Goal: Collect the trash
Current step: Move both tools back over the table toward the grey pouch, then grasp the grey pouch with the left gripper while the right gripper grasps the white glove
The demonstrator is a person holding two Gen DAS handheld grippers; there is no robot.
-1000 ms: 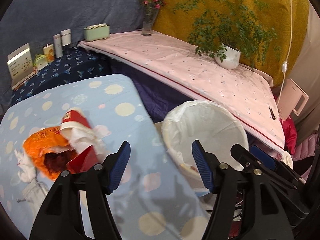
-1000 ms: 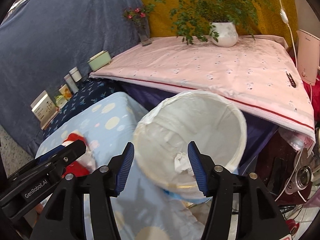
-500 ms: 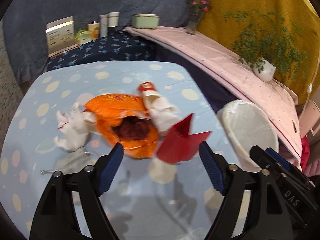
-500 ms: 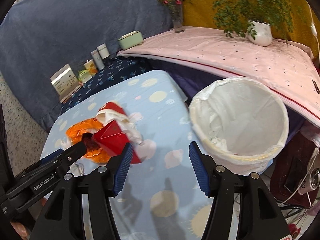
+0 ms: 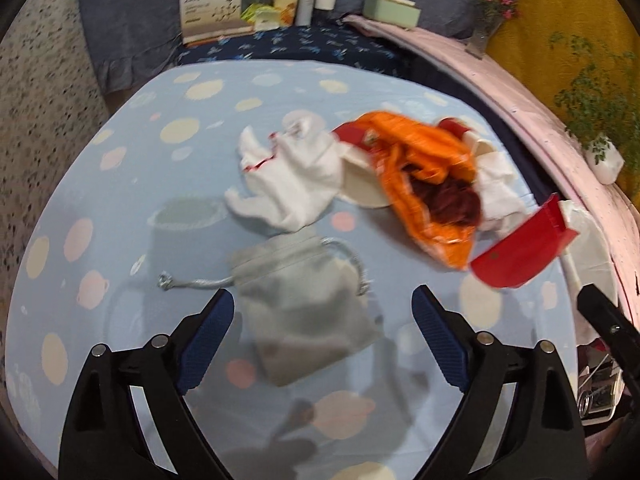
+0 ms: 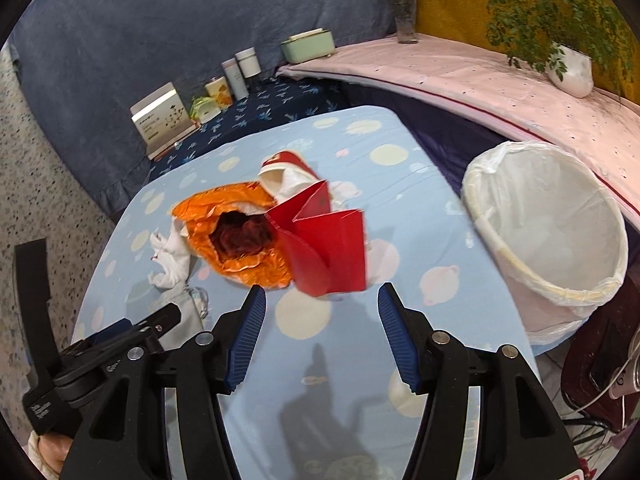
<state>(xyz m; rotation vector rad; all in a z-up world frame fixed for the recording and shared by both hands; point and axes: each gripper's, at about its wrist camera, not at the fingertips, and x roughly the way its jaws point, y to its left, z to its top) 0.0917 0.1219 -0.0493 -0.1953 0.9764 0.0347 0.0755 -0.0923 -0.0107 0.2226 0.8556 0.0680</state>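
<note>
Trash lies on the blue dotted table: a grey drawstring pouch (image 5: 304,308), crumpled white tissue (image 5: 292,176), an orange wrapper (image 5: 424,172) (image 6: 236,232) with dark red stuff inside, a red folded carton (image 5: 524,248) (image 6: 324,248) and a red-and-white paper cup (image 6: 284,168). My left gripper (image 5: 322,304) hovers over the pouch, its jaws opening wide, with the pouch's near half between the pads, not pressed. My right gripper (image 6: 322,304) is open just short of the red carton, nothing between its fingers. The white-lined bin (image 6: 552,232) stands at the table's right edge.
Boxes, jars and a green container (image 6: 308,44) stand on the dark blue shelf behind the table. A potted plant (image 6: 568,68) and a flower vase (image 6: 404,12) sit on the pink-covered ledge. Speckled floor shows at the left. Cables and a dark red object (image 6: 596,364) lie beside the bin.
Both grippers swung left from the bin to over the trash on the table. The left gripper's jaws opened wider and now hang over the grey pouch; the right one faces the red carton.
</note>
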